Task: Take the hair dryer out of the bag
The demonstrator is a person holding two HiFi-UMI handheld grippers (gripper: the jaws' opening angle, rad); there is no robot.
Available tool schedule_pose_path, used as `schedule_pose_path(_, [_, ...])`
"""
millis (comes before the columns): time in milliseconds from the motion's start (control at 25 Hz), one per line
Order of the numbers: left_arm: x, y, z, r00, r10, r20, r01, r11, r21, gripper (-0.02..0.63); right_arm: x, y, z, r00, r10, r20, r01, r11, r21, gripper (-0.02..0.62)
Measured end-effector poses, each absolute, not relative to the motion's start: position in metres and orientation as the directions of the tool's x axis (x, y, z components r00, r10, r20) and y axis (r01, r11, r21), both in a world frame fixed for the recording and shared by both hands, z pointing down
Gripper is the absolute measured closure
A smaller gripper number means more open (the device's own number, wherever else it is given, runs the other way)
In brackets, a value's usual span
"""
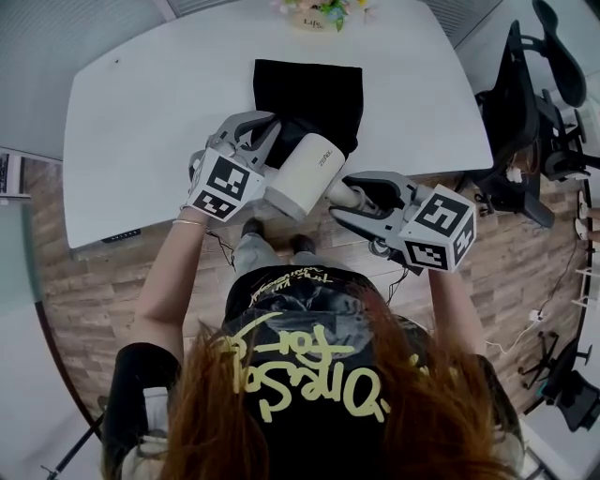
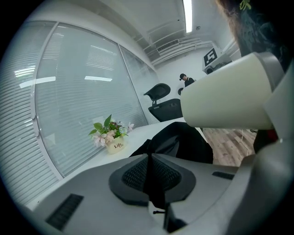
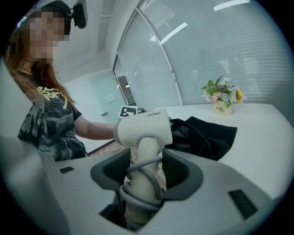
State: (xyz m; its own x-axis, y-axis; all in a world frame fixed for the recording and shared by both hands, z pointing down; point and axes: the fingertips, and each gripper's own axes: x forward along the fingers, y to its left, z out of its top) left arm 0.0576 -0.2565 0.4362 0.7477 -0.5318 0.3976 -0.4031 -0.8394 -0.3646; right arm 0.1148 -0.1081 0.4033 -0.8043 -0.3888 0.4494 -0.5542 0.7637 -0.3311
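White table [image 1: 169, 122] lay below us, with wood floor [image 1: 112, 281] past its near edge. Over that edge hung the dryer [image 1: 305, 173], its head just beside the bag's [image 1: 309, 94] mouth and, as far as I could tell, clear of it. My right claw [image 1: 361, 199] was clamped on its handle, over the cord [image 3: 142, 183] coiled round it. My left claw [image 1: 258, 136] was pinched tight on a fold of the bag's black cloth. Flowers [image 1: 323, 14] stood well apart at the far rim. I judged two risks. Pads bearing on the rounded cord could slide, dropping the dryer to the floor. A cord loop might also snag the cloth and drag the bag along.
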Motion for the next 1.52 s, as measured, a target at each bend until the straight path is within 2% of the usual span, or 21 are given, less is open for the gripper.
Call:
schedule_pose_path(960, [0.049, -0.224, 0.452, 0.775, -0.478, 0.413, -0.38, -0.875, -0.3, 0.589, 0.134, -0.168, 0.371, -0.752, -0.542, 0.375, -0.659, 0.643, -0.391, 0.376])
schedule_pose_path(1520, [0.039, -0.217, 0.457, 0.798, -0.439, 0.412, -0.36, -0.897, -0.258, 0.589, 0.134, -0.228, 0.378, -0.68, -0.61, 0.407, -0.733, 0.552, -0.397, 0.375])
